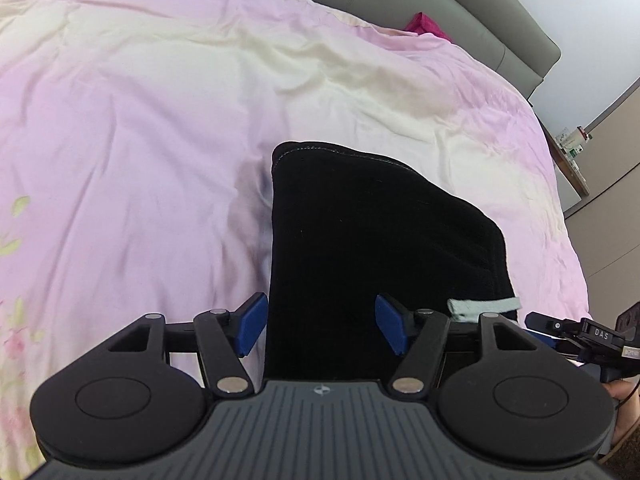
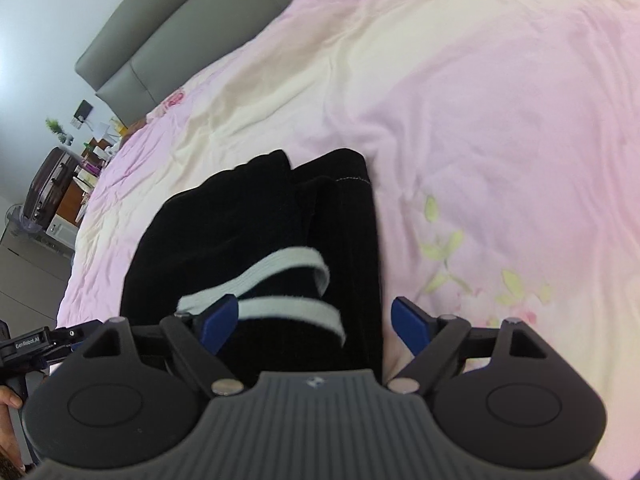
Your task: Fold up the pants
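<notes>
Black pants (image 1: 368,240) lie folded in a compact stack on the pink bedspread (image 1: 140,140). In the right wrist view the pants (image 2: 248,220) show a white waistband strip (image 2: 280,276) across the near end. My left gripper (image 1: 322,326) is open, its blue pads either side of the pants' near edge, holding nothing. My right gripper (image 2: 314,322) is open over the waistband end, also holding nothing. The right gripper's body shows at the left wrist view's right edge (image 1: 580,336).
The pink and cream bedspread (image 2: 480,120) covers the bed all around the pants. A grey headboard (image 1: 460,16) runs along the far side, with a magenta cloth (image 1: 426,26) beside it. A bedside table with clutter (image 2: 80,152) stands left of the bed.
</notes>
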The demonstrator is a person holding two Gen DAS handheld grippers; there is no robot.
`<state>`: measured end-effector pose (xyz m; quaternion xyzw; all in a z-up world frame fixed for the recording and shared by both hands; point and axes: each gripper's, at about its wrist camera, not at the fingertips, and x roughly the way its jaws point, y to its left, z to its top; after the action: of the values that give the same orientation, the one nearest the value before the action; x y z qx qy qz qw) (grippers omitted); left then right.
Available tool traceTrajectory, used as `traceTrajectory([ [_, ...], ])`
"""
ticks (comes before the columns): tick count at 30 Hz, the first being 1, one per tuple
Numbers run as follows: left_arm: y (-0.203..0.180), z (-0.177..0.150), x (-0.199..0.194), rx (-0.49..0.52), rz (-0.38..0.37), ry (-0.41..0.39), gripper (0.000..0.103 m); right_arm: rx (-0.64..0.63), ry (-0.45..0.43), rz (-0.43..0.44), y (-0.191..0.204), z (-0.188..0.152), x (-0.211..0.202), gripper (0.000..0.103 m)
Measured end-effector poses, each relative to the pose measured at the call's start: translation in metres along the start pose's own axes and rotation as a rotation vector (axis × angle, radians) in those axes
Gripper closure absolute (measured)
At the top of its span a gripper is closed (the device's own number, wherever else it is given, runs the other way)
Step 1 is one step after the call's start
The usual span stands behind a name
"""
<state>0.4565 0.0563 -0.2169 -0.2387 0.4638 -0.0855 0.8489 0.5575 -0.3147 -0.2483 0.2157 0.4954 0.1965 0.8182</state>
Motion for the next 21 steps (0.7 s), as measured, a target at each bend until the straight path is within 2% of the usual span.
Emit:
traceTrajectory([
  [3, 0.006, 0.008, 0.016, 0.004, -0.014, 0.020, 0.030, 0.010, 0.039, 0.010, -0.009, 0.010, 0.023, 0.019],
  [8, 0.016, 0.015, 0.037, -0.015, -0.099, 0.042, 0.023, 0.019, 0.076, 0.075, -0.019, 0.017, 0.048, 0.019],
  [14, 0.025, 0.013, 0.054, -0.039, -0.134, 0.050, 0.034, 0.068, 0.091, 0.145, -0.034, 0.016, 0.074, 0.021],
  [16, 0.023, 0.013, 0.055, -0.035, -0.112, 0.046, 0.038, 0.107, 0.080, 0.159, -0.036, 0.014, 0.078, 0.027],
  [17, 0.020, 0.013, 0.054, -0.028, -0.100, 0.046, 0.040, 0.100, 0.077, 0.151, -0.034, 0.013, 0.079, 0.028],
  [19, 0.012, 0.014, 0.051, -0.011, -0.076, 0.048, 0.044, 0.066, 0.072, 0.129, -0.026, 0.014, 0.076, 0.040],
  [21, 0.005, 0.015, 0.047, 0.008, -0.053, 0.048, 0.047, 0.030, 0.069, 0.106, -0.016, 0.015, 0.068, 0.047],
])
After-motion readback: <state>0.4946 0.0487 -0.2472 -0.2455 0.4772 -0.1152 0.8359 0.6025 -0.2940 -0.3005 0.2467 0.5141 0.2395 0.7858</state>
